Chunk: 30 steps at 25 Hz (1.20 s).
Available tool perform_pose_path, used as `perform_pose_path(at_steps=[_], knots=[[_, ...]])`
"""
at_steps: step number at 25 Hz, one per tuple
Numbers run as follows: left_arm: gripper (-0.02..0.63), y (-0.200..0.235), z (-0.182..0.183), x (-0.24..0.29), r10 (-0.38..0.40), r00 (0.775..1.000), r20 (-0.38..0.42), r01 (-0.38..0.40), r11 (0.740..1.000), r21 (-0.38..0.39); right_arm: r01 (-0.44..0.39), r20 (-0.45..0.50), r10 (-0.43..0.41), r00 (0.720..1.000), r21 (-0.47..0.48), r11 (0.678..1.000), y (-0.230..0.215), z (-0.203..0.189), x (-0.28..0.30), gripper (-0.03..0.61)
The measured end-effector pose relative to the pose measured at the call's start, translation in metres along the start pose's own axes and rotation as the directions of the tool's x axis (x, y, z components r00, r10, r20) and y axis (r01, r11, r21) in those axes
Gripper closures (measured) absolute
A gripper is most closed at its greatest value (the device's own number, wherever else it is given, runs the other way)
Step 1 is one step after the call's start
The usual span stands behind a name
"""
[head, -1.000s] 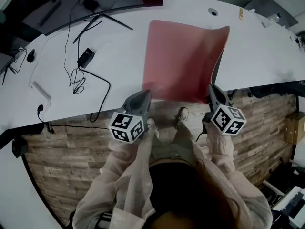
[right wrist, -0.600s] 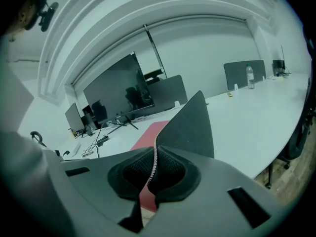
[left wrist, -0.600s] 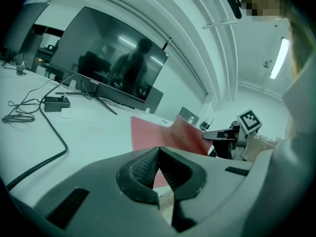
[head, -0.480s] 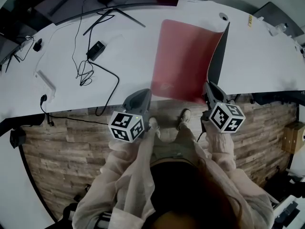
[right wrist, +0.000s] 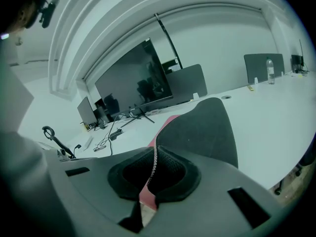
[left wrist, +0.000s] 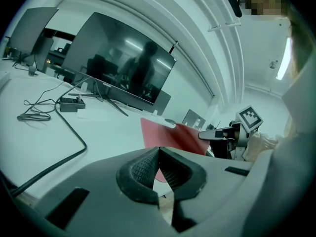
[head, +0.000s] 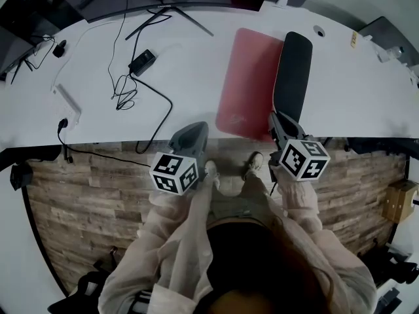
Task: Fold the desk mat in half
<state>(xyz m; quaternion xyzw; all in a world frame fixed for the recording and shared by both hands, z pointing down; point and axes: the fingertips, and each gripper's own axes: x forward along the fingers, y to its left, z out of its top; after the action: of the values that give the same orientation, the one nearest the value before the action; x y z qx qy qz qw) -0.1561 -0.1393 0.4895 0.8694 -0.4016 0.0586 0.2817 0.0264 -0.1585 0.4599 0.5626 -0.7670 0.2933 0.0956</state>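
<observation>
At the desk mat's (head: 247, 84) near right corner, the right gripper (head: 275, 122) is clamped on the thin edge, its jaws almost together. The fold looks about midway: the mat's right part is turned up with its dark underside showing, while the red left part lies flat on the table (head: 196, 57). The next move likely calls for carrying that corner across to the mat's left edge. The left gripper (head: 196, 131), jaws together and empty, hovers just beside the mat's near left corner.

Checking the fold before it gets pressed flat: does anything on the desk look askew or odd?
Only the desk mat: its right part stands turned over, black underside up, not flat yet, its near edge pinched in the right hand-held gripper. No damage or spills show; cables lie loose at left.
</observation>
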Motion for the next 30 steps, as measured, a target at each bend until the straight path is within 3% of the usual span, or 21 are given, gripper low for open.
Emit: perform_pose_path(at_steps=[11, 30], knots=[[0.588, 0.011, -0.001, -0.01, 0.027, 1.0, 0.005, -0.027, 1.0, -0.004, -0.072, -0.101, 0.069, 0.993, -0.026, 0.997, 0.042, -0.031, 0.047, 0.546], [0.589, 0.028, -0.003, -0.018, 0.08, 0.997, 0.01, -0.079, 0.997, -0.021, -0.135, -0.195, 0.122, 0.973, -0.057, 0.989, 0.07, -0.055, 0.088, 0.546]])
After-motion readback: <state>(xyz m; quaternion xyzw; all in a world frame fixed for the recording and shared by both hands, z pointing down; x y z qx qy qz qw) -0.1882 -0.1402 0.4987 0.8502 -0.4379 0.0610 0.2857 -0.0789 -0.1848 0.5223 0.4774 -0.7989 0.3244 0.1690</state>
